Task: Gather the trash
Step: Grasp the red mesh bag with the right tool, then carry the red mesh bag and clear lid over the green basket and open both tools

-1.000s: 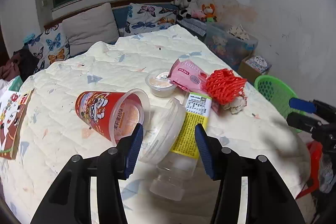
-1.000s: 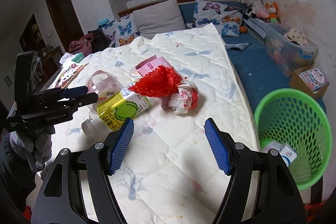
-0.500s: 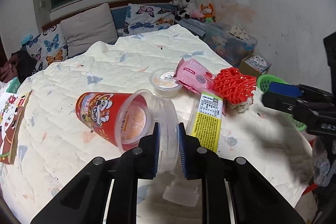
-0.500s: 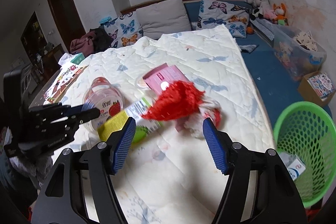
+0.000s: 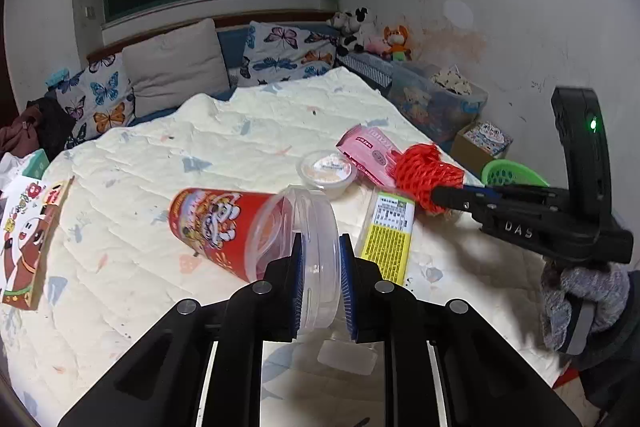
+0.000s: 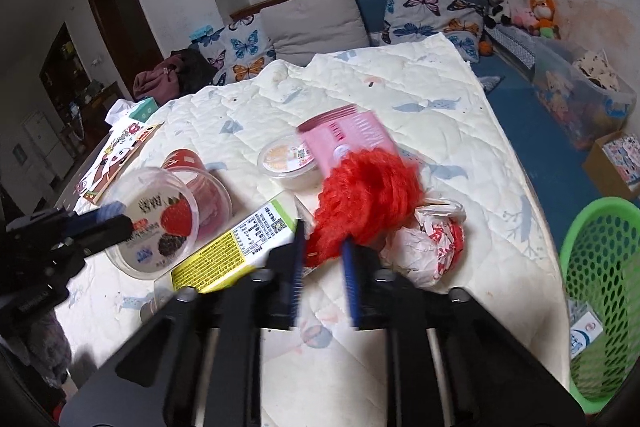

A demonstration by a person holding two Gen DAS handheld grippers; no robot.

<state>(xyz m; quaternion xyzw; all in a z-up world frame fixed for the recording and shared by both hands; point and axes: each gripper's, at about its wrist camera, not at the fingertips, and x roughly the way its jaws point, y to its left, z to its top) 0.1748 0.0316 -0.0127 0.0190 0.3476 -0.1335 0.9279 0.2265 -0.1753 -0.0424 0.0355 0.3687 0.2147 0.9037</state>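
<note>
Trash lies on a quilted bed. My left gripper (image 5: 320, 279) is shut on a clear plastic yogurt tub (image 5: 318, 255), seen with its strawberry label in the right wrist view (image 6: 154, 223). Beside it lies a red paper cup (image 5: 216, 223). My right gripper (image 6: 323, 263) is closed on the near edge of a red foam net (image 6: 366, 203), which also shows in the left wrist view (image 5: 426, 171). A yellow-green drink carton (image 6: 236, 247), a crumpled red-white wrapper (image 6: 430, 243), a pink packet (image 6: 344, 139) and a small pudding cup (image 6: 288, 157) lie close by.
A green mesh basket (image 6: 600, 267) stands on the floor right of the bed, holding a small white box (image 6: 584, 331). Pillows and soft toys line the far end. A printed cardboard box (image 5: 28, 239) lies at the bed's left edge.
My left gripper closed on the clear tub and lifted it slightly. My right gripper moved forward and left to the red net and closed its jaws on it.
</note>
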